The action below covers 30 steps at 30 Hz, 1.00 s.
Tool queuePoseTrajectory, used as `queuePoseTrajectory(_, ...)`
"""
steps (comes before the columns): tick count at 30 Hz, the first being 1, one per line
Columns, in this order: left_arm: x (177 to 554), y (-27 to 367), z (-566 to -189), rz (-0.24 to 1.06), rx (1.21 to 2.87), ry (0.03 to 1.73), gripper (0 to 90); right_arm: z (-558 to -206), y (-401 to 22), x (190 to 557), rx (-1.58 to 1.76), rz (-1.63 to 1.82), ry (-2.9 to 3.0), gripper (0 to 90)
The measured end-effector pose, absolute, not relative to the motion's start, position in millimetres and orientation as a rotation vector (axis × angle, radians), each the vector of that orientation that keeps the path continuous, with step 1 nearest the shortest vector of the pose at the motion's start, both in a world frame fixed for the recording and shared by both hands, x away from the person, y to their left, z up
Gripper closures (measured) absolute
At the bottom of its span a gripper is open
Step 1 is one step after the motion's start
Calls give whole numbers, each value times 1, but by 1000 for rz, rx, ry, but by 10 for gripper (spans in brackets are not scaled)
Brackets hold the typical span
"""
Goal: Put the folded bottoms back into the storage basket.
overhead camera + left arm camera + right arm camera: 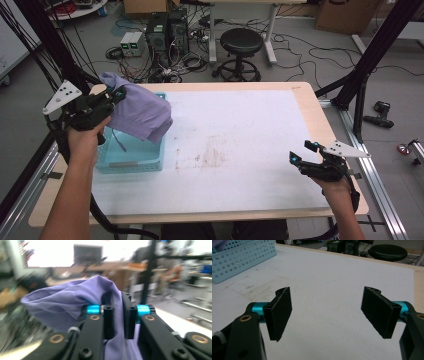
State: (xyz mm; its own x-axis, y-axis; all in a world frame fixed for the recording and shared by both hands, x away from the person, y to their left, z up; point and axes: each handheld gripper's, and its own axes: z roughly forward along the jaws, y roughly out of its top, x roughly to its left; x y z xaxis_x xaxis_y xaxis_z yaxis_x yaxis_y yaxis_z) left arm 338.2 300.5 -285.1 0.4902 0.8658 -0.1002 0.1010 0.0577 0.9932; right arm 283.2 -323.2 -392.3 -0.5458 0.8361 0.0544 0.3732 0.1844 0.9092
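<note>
A purple cloth (140, 112) hangs bunched above the left side of the table, partly over a light blue perforated basket (131, 159). My left gripper (119, 94) grips its upper left part from the left. In the left gripper view the cloth (62, 300) runs between the two nearly closed jaws of that gripper (117, 297) and drapes over them. My right gripper (301, 151) rests low near the table's front right corner. Its jaws stand wide apart over the bare white mat (327, 277), with nothing between them (327, 312). The basket's corner (242, 255) lies far off at the upper left in that view.
A white mat (240, 135) with a brownish stain at its middle covers most of the wooden table. Behind the table stand a black stool (241, 42), computer towers and tangled cables. Black frame posts rise at both sides, and a drill (378, 114) lies on the floor at right.
</note>
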Motion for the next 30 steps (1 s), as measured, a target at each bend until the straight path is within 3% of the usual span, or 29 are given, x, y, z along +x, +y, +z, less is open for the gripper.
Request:
queuePoseTrajectory(2, 341, 313, -298, 747, 1384, 1107, 481, -391, -321, 283, 1133, 1342, 2006, 247)
queuePoseTrajectory(7, 331, 329, -316, 793, 1306, 1182, 350, -388, -318, 282, 1114, 1349, 2009, 247)
queuePoseTrajectory(12, 324, 324, -320, 778, 1290, 1120, 343, -390, -315, 284, 1106, 1335, 2029, 246)
queuePoseTrajectory(18, 323, 301, -322, 738, 1299, 1010, 242, -391, -314, 284, 1106, 1327, 2033, 245)
queuePoseTrajectory(30, 323, 245, -332, 657, 1393, 870, 229, -391, -313, 286, 1100, 1310, 2037, 237)
